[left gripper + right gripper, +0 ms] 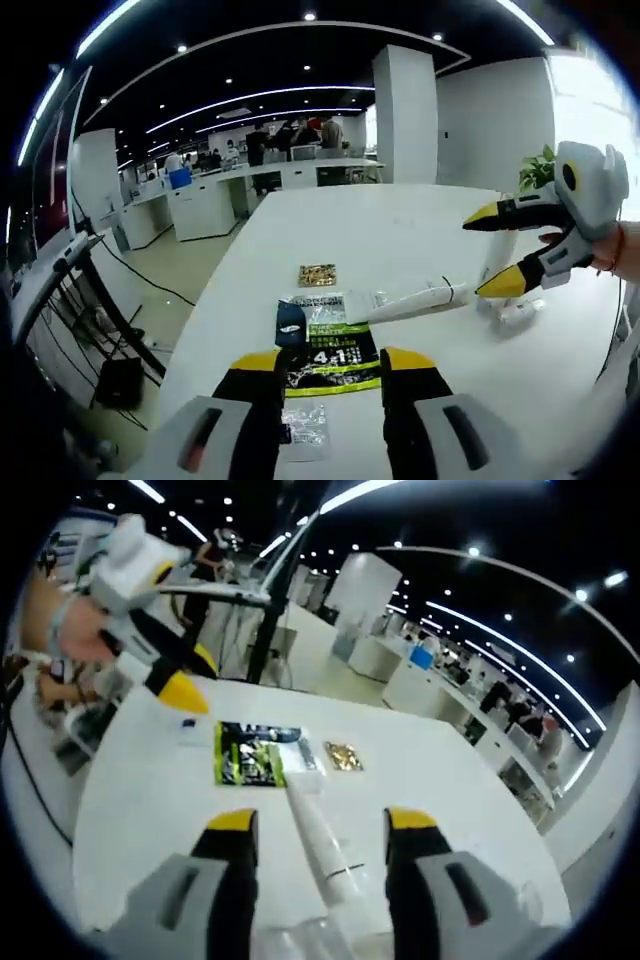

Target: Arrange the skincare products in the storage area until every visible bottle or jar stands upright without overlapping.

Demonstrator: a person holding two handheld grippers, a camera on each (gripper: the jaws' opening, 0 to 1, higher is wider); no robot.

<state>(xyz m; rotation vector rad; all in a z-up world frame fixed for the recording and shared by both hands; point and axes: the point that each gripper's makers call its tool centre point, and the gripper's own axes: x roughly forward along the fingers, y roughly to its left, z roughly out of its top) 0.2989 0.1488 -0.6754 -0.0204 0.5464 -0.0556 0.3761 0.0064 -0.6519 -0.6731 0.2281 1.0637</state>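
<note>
The long white plastic skincare tube (322, 855) lies flat on the white surface (150, 810), lower centre of the right gripper view, between the right gripper (322, 825)'s spread, empty fingers. It looks light, soft and slick; take it mid-body. Above it sits the green-and-black sachet (250, 754). The left gripper (330, 365) hangs released over that sachet.

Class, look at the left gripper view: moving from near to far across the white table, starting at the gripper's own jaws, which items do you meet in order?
Small clear plastic sachet → green and black printed packet → small gold patterned square packet.
</note>
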